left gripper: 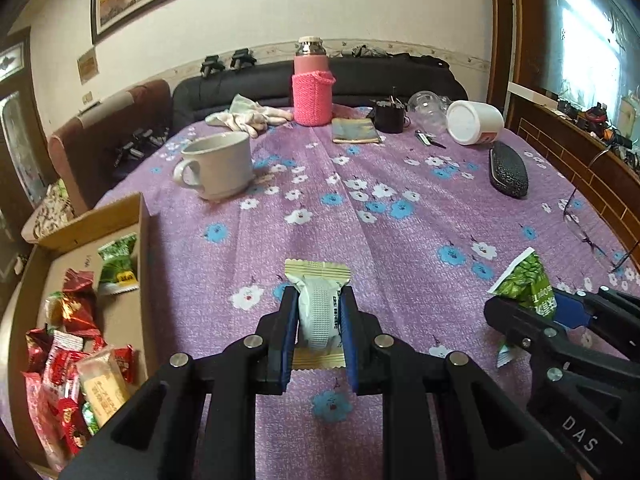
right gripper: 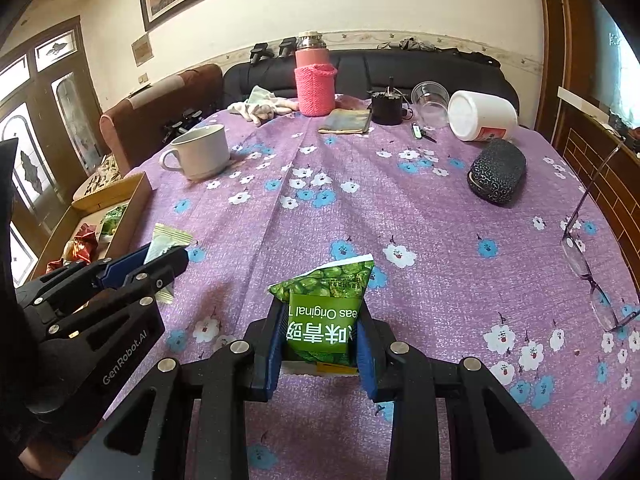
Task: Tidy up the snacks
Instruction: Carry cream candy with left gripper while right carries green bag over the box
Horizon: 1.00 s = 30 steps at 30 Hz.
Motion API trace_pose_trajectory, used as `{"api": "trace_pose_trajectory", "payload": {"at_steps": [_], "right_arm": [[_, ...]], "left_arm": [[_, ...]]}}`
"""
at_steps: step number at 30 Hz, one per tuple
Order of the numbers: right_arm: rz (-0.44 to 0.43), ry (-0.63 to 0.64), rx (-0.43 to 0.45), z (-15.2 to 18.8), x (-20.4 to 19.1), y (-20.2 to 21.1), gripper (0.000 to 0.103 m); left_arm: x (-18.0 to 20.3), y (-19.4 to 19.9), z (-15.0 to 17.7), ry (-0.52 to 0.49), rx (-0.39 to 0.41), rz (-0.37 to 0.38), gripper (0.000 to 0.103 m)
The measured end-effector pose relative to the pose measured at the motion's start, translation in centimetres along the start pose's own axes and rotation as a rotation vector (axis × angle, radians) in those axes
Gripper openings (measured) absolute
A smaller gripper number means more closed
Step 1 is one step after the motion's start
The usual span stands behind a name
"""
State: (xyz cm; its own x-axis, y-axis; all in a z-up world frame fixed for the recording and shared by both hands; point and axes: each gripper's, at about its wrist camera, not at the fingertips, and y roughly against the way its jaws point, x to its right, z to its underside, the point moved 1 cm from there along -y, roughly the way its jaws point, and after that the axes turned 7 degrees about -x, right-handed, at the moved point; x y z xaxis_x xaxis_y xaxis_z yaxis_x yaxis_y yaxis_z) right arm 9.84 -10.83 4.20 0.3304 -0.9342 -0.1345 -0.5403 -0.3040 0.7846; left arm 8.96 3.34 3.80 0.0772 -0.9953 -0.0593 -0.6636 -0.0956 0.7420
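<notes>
1. Left gripper (left gripper: 319, 312): my jaws are closed down on the white wafer packet (left gripper: 318, 308), pads pressing its middle. Both crimped ends stick out, one ahead of the fingertips and one behind, and the packet is off the purple floral tablecloth (left gripper: 400, 220).

2. Right gripper (right gripper: 320, 322): my jaws stand slightly apart because the green pea packet (right gripper: 325, 312) fills the gap between them. They pinch its lower half; the top corner rises free above the fingertips.

3. Destination: the cardboard box (left gripper: 142, 240) sits at the left edge of the table and already holds red-wrapped sweets (left gripper: 76, 308) and another green packet (left gripper: 118, 266).

4. Risk, slip: both wrappers look glossy and air-filled. A sudden swing toward the box could let a packet slide out, most likely the green one, held low.

5. Risk, crushing: squeezing harder to prevent a slip may crack the wafer or burst the seal.

6. Risk, collision: my two grippers hang near each other. If both travel left together, the right one crosses the left one's path.

7. Risk, obstacles: the white mug (left gripper: 218, 164) stands beyond the box, and the eyeglasses (right gripper: 592, 264) lie at the right edge. A wide arc could strike either.

8. Risk, missed drop: releasing over the box wall may leave a packet on the rim or the floor.
</notes>
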Motion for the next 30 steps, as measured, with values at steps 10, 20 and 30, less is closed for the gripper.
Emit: {"api": "trace_pose_trajectory", "payload": {"at_steps": [10, 20, 30], "right_arm": [[0.005, 0.003, 0.021, -0.1, -0.1, 0.4, 0.033], [0.004, -0.003, 0.058, -0.3, 0.0, 1.3, 0.033], [-0.006, -0.014, 0.083, -0.4, 0.2, 2.1, 0.033]], "left_arm": [[0.2, 1.0, 0.0, -0.015, 0.069, -0.058, 0.019], [0.2, 2.3, 0.1, -0.015, 0.158, -0.131, 0.02], [0.0, 4.7, 0.5, -0.007, 0.203, -0.19, 0.02]]}}
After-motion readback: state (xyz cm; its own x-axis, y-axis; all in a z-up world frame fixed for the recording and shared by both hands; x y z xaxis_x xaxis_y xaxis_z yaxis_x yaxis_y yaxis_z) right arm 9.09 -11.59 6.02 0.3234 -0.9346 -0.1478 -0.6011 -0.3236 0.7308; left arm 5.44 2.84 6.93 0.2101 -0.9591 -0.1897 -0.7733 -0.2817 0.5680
